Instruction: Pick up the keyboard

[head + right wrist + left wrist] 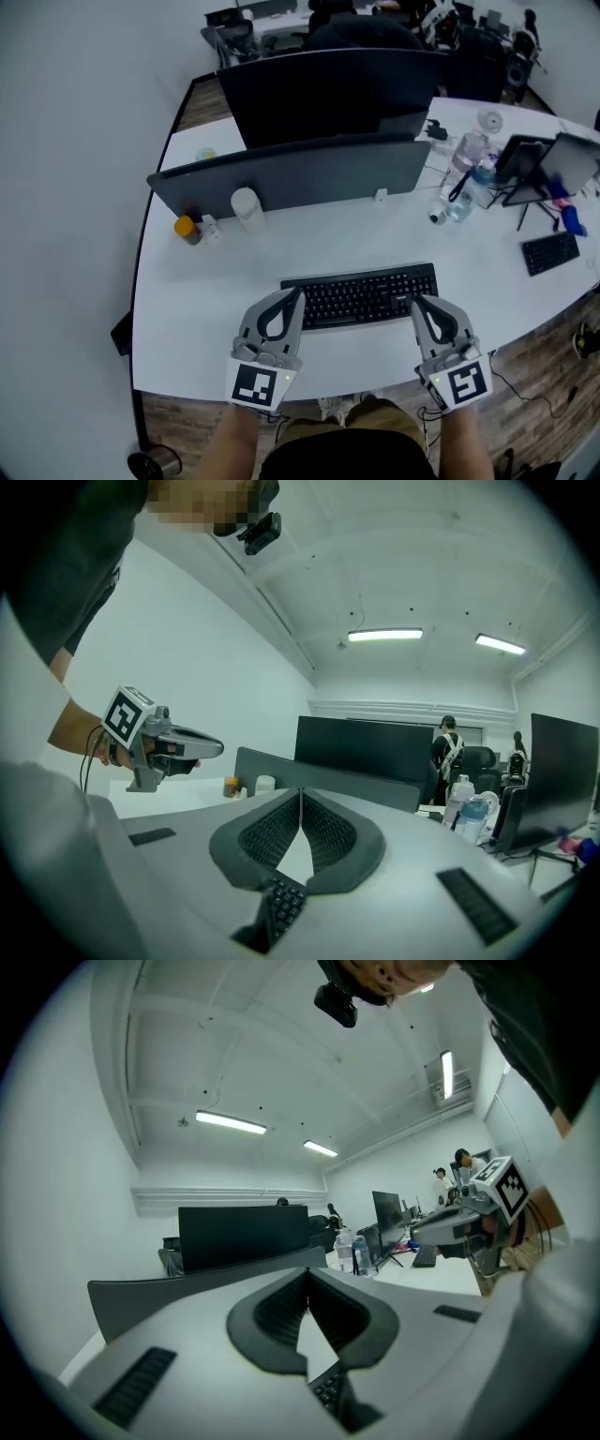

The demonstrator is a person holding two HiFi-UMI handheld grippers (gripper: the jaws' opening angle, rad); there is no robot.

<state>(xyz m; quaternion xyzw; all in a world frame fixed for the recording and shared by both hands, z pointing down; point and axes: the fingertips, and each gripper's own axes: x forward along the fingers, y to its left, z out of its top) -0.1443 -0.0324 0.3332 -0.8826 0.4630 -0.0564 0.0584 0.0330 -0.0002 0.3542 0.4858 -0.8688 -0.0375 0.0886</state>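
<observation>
A black keyboard (361,292) lies on the white desk (192,309), near its front edge. My left gripper (297,294) is shut with nothing in it, and its tip reaches the keyboard's left end. My right gripper (418,302) is shut too and empty, with its tip at the keyboard's right end. In the left gripper view the jaws (307,1275) meet at the tip, and keyboard keys (330,1389) show below them. The right gripper view shows its closed jaws (301,795) above the keys (284,902), with the left gripper (155,747) off to the left.
A grey partition (300,173) and a dark monitor (328,94) stand behind the keyboard. A white cup (247,208) and an orange-capped jar (187,229) sit at the left. Bottles (466,178), a tablet stand (525,164) and a small keyboard (550,252) are at the right.
</observation>
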